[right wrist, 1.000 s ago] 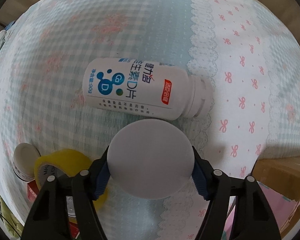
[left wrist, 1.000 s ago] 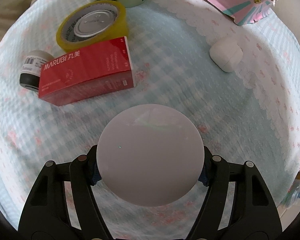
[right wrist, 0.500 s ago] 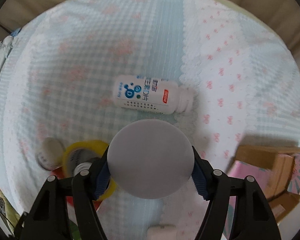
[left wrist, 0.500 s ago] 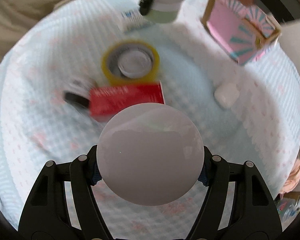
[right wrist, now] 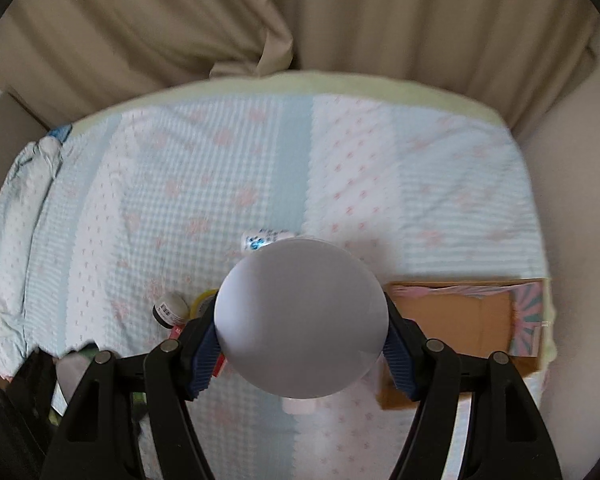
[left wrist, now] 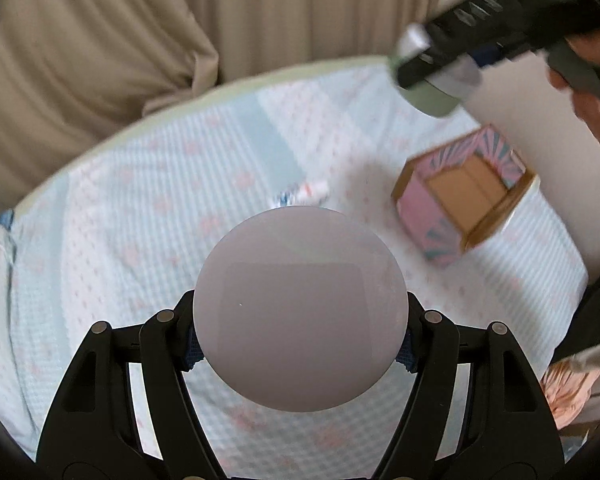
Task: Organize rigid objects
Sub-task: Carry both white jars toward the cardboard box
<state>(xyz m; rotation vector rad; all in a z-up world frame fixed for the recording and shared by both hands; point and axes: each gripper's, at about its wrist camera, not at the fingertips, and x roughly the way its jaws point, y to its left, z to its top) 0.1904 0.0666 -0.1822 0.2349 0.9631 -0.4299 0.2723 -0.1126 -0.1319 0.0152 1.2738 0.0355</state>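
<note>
Both claws are loaded up right now. The left claw (left wrist: 300, 344) is clamped on a round jar lid-on, its pale greyish disc (left wrist: 299, 308) filling the middle of that camera. The right claw (right wrist: 302, 340) is gripping a similar round jar (right wrist: 301, 316), and from the left camera you can see that one has a green body.

Landmark is the open pink cardboard box (left wrist: 462, 196) sitting on the bed (right wrist: 140, 200), which has a light blue checked cover. My guess is we're mid-carry: both jars are lifted well above the bed and heading for that box. The right claw's jar hangs just beside the box on its left, so it looks closest to a drop. Next move would be lining a jar up over the open top and lowering before letting go, since the box walls look flimsy.

Left on the bed: a white vitamin bottle (right wrist: 266, 238) lying on its side left of the box, plus a small dark jar (right wrist: 170, 310) and a yellow tape roll (right wrist: 204, 302) further left. Everything's a bit motion-blurred.
</note>
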